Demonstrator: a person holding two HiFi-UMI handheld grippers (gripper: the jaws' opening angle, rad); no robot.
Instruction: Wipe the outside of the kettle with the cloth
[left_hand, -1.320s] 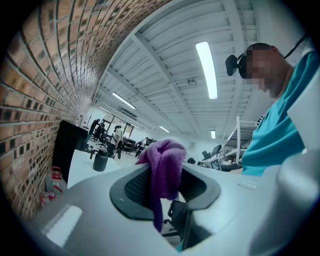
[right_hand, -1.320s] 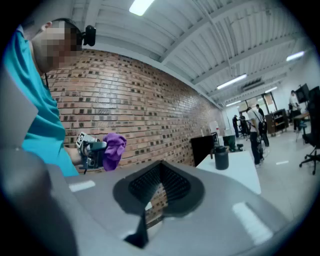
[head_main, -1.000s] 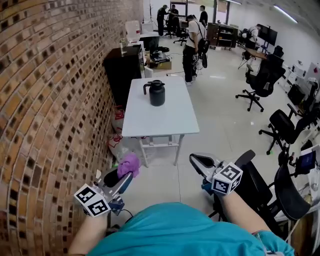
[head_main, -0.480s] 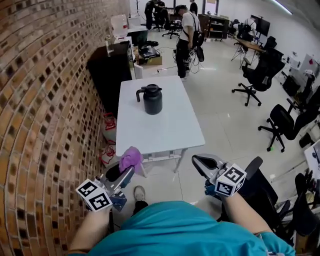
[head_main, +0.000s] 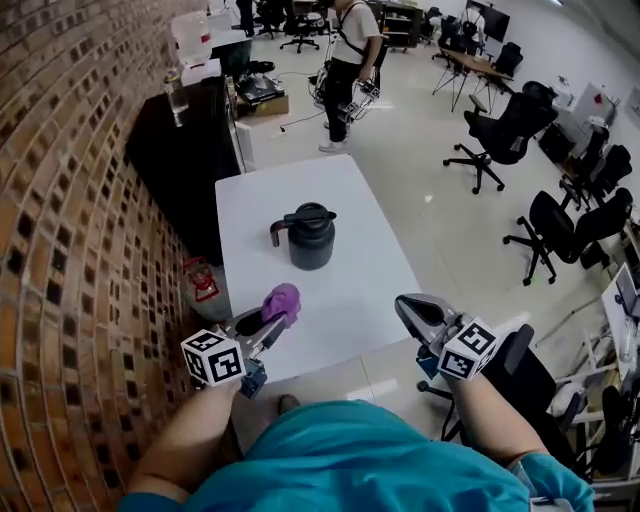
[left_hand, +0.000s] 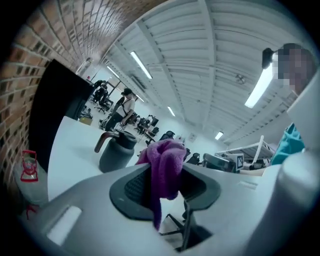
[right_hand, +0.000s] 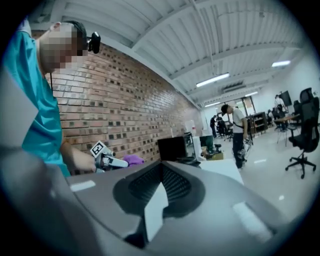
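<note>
left gripper (head_main: 275, 318) clamped on cloth (head_main: 281, 300) at table (head_main: 350, 290) edge | right gripper (head_main: 408, 305) nearly closed, empty | kettle (head_main: 311, 238) upright mid-table, untouched

A brick wall (head_main: 60, 200) runs left of the jaws. Ahead of them stands a white table (head_main: 350, 300), with a black cabinet (head_main: 185, 150) beyond it. Office chairs (head_main: 500, 140) stand to the right on pale floor (head_main: 420, 170).

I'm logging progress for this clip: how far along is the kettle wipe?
Done: the cloth is picked up, clamped in the left hand-held gripper. In hand: it is held at the near end of the table, apart from the kettle, no contact yet; the right hand-held gripper is shut and empty. Left: all the wiping of the kettle's outside.
</note>
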